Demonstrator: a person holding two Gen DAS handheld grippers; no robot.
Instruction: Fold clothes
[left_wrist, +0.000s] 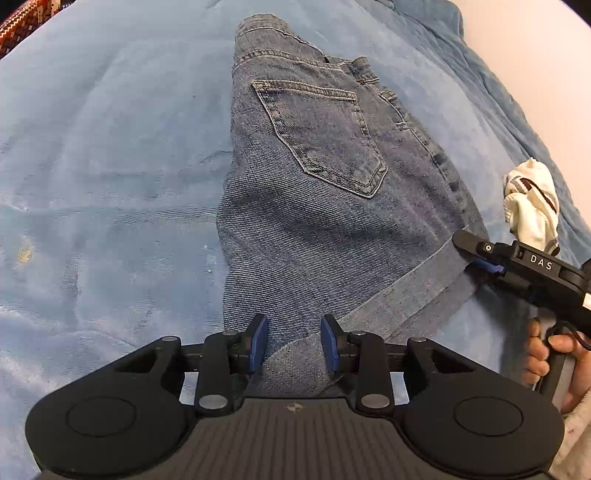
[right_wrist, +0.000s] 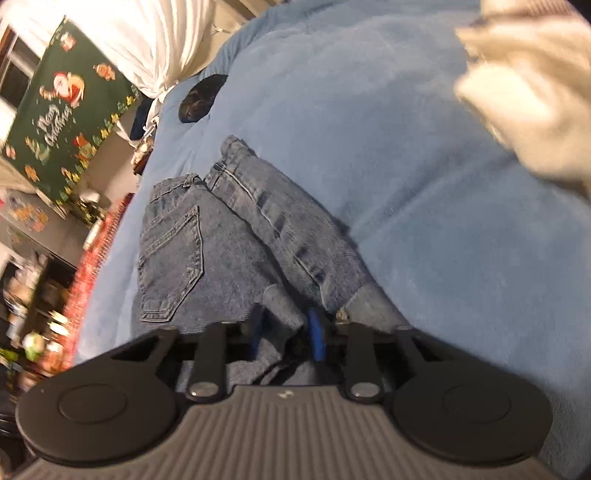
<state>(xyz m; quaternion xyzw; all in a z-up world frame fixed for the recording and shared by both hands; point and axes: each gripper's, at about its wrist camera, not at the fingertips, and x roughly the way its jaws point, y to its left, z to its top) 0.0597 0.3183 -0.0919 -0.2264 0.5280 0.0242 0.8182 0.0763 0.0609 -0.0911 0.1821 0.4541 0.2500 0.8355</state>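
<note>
Jeans (left_wrist: 325, 177) lie partly folded on light-blue blanket (left_wrist: 110, 166), back pocket (left_wrist: 321, 136) facing up, waistband end far from the cameras, folded-over cuff end near them.

L gripper (left_wrist: 294, 341): tilted steeply down over near edge of denim. Blue pads (left_wrist: 259, 341) stand a narrow way apart w/ a raised fold of denim between them. Fabric fills the gap and pads look to press its sides, so reads as a pinch on the fold. Body of gripper fills bottom of left wrist view.

R gripper (left_wrist: 480, 260): comes in from right side of left wrist view, angled down toward the turned-up hem at jeans' right edge. Its tip meets the denim edge there. A hand (left_wrist: 550, 354) wraps the grip handle, fingers curled round it, cable trailing past. In right wrist view R gripper (right_wrist: 286, 332) has denim bunched between blue pads (right_wrist: 316, 332); the view is blurred, but the jaws are drawn close and clamp the cloth.

White sock w/ dark stripe (left_wrist: 532, 199) sits on blanket just right of jeans, apart from them. Pale blurred cloth (right_wrist: 535, 92) upper right in right wrist view. Green Christmas banner (right_wrist: 59, 110) and clutter beyond bed edge, left.
</note>
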